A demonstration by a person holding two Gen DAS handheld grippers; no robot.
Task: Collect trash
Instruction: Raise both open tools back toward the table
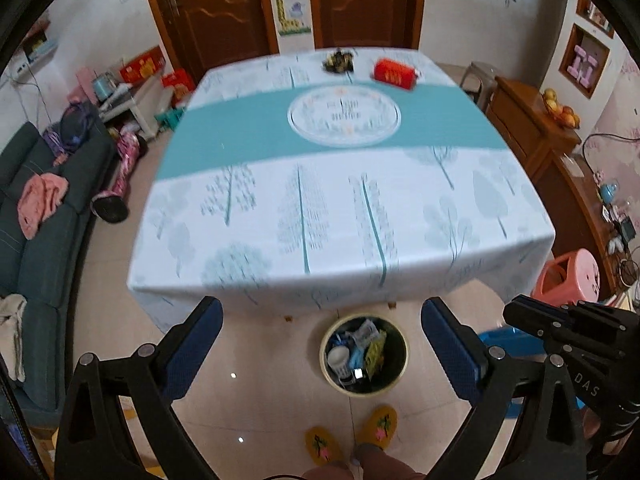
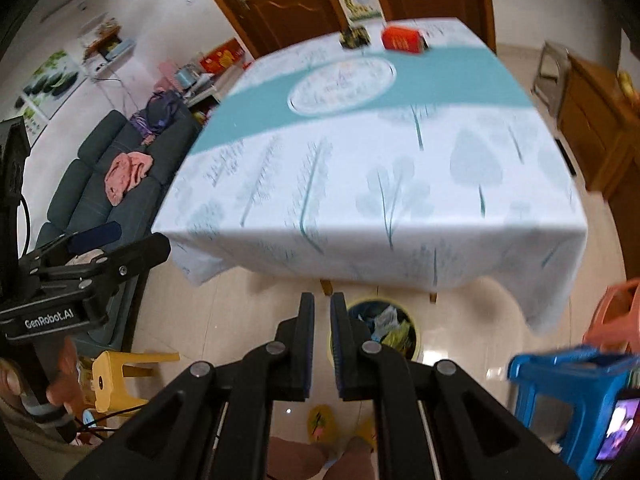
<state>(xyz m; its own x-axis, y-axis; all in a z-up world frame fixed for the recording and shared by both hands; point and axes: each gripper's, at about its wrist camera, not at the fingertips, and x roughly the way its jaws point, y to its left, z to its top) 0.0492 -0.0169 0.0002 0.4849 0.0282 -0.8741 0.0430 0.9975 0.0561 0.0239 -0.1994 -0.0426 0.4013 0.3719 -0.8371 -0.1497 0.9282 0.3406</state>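
Observation:
On the floor just in front of the table stands a pale green trash bin [image 1: 394, 376] with wrappers and a white cup inside. My left gripper [image 1: 322, 306] hangs above it, open wide, with nothing between its blue pads. My right gripper [image 2: 322, 300] is shut with only a thin slit between its fingers and holds nothing. Its right finger [image 2: 348, 336] hides the left part of the bin [image 2: 416, 332]. At the table's far edge lie a red box [image 1: 394, 74] and a small dark cluttered item [image 1: 339, 62]. Both views are blurred.
The table [image 1: 340, 208] has a white and teal tree-print cloth. A dark sofa [image 1: 44, 240] with clothes runs along the left and a wooden cabinet [image 1: 532, 128] along the right. A pink stool [image 1: 568, 280], a blue stool [image 2: 560, 376] and a yellow stool [image 2: 112, 376] stand nearby. Yellow slippers [image 1: 378, 426] are below.

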